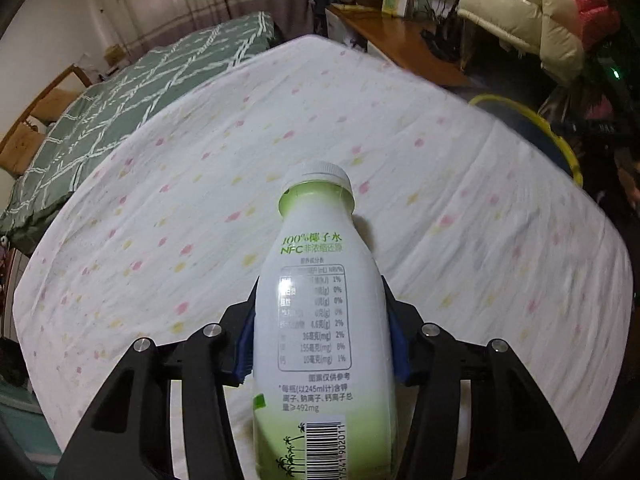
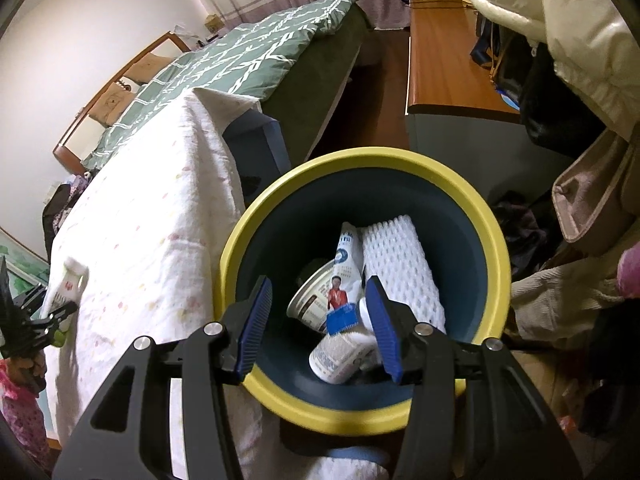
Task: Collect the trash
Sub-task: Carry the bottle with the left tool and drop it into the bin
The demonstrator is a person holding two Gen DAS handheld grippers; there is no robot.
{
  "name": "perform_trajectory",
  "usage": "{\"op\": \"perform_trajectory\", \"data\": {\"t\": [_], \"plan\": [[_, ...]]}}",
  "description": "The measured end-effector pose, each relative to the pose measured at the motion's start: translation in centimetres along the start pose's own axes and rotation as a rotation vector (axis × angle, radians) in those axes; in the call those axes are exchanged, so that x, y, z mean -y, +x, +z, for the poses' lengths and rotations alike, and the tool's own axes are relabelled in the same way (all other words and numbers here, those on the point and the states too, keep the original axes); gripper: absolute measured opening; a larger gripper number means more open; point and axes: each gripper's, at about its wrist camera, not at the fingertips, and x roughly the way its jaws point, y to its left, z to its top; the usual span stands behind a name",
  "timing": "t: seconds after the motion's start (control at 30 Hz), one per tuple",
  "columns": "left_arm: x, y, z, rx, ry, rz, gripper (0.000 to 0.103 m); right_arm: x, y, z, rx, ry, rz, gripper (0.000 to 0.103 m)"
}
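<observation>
My left gripper (image 1: 322, 336) is shut on a white and green coconut water bottle (image 1: 320, 320) with a white cap, held above the white spotted sheet (image 1: 200, 208). The same bottle and gripper show small at the far left of the right wrist view (image 2: 64, 288). My right gripper (image 2: 320, 320) is open and empty above the mouth of the dark blue trash bin with a yellow rim (image 2: 280, 216). Inside the bin lie a paper cup (image 2: 312, 300), a white carton (image 2: 346, 264), a small bottle (image 2: 340, 354) and white foam netting (image 2: 400, 264). The bin's rim also shows at the right of the left wrist view (image 1: 560, 140).
A bed with a green patterned quilt (image 2: 240, 64) stands behind the sheeted surface. A wooden desk (image 2: 440, 60) is at the back right. Puffy coats (image 1: 532, 12) and clothes (image 2: 560, 288) pile up on the right. Wood floor (image 2: 384, 92) runs between bed and desk.
</observation>
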Motion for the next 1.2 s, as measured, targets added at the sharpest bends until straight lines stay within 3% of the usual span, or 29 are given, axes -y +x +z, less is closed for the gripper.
{"op": "perform_trajectory", "data": {"t": [0.2,0.47,0.73,1.03,1.07,1.1,1.17,1.2], "plan": [[6.2,-0.5,4.2,0.047,0.031,-0.065,0.052,0.8,-3.9,-1.4,0.075,-0.018,-0.011,0.047],[17.1,0.9,10.9,0.086,0.172,-0.181,0.052,3.3,-8.3,-3.4,0.140,-0.009,-0.053,0.047],[26.0,5.6,16.7,0.019,0.221,-0.232,0.052,6.1,-10.3,-4.9,0.157,0.020,-0.084,0.047],[30.1,10.7,19.4,-0.039,0.215,-0.220,0.052,7.1,-11.4,-5.8,0.159,0.032,-0.088,0.047],[30.3,11.0,19.7,-0.031,0.209,-0.216,0.054,7.1,-11.4,-5.8,0.158,0.030,-0.088,0.047],[30.4,11.0,19.8,-0.016,0.204,-0.203,0.068,7.0,-11.4,-5.8,0.157,0.028,-0.090,0.047],[30.1,10.5,20.0,0.021,0.184,-0.158,0.084,6.5,-11.3,-5.9,0.156,0.020,-0.094,0.048],[29.7,9.9,20.0,0.040,0.167,-0.150,0.084,6.2,-11.3,-6.0,0.154,0.013,-0.093,0.049]]}}
